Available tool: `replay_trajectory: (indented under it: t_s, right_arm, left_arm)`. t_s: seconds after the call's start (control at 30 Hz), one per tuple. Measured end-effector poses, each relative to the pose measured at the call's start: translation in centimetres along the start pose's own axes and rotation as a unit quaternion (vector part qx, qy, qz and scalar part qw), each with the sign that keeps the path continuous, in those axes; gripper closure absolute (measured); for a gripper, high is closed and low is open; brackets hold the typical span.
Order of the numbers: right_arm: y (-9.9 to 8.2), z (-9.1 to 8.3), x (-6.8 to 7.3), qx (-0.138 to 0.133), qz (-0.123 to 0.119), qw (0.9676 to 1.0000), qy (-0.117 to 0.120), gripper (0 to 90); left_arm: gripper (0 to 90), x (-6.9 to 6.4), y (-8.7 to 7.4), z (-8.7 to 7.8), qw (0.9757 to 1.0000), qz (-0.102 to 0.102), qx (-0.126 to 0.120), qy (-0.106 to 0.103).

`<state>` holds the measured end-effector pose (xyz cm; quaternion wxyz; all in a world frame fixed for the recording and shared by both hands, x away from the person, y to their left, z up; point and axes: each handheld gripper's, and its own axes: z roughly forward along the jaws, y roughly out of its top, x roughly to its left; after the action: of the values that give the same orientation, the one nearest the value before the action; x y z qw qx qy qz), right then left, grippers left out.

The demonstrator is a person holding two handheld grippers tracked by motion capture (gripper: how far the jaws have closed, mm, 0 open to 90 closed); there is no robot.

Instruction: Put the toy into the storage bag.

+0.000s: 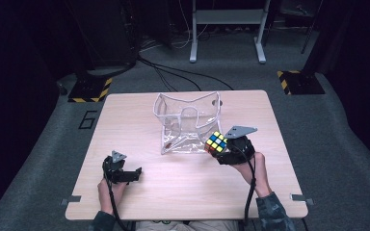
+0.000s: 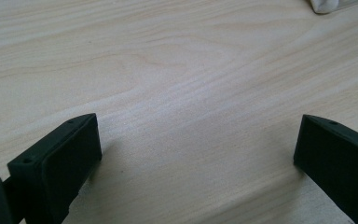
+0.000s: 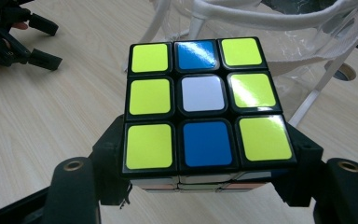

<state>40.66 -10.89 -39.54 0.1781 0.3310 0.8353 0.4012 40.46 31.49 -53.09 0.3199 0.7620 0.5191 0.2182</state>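
A light wooden surface [image 1: 125, 120] stood on grey carpet [image 1: 38, 144]. Two yellow-and-black striped floor plates [image 1: 90, 90] lay beyond its far corners. A white metal stand [image 1: 227, 29] stood farther back, black cables [image 1: 173, 72] trailing near it.

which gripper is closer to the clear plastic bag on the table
Right. The right gripper, holding the puzzle cube, hangs by the clear plastic bag's near corner; the left gripper rests open, well apart.

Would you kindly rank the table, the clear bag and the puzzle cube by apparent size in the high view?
1. table
2. clear bag
3. puzzle cube, held in the right tongs
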Motion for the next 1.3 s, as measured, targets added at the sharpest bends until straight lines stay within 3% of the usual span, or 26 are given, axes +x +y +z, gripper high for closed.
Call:
replay_trajectory:
  t_s: [1.3]
  right_arm:
    - [5.3, -2.2, -0.7, -0.006, -0.035, 0.9993, -0.013, 33.0]
  left_arm:
    - [0.4, 0.0, 0.0, 0.0, 1.0000, 0.000, 0.000, 0.000]
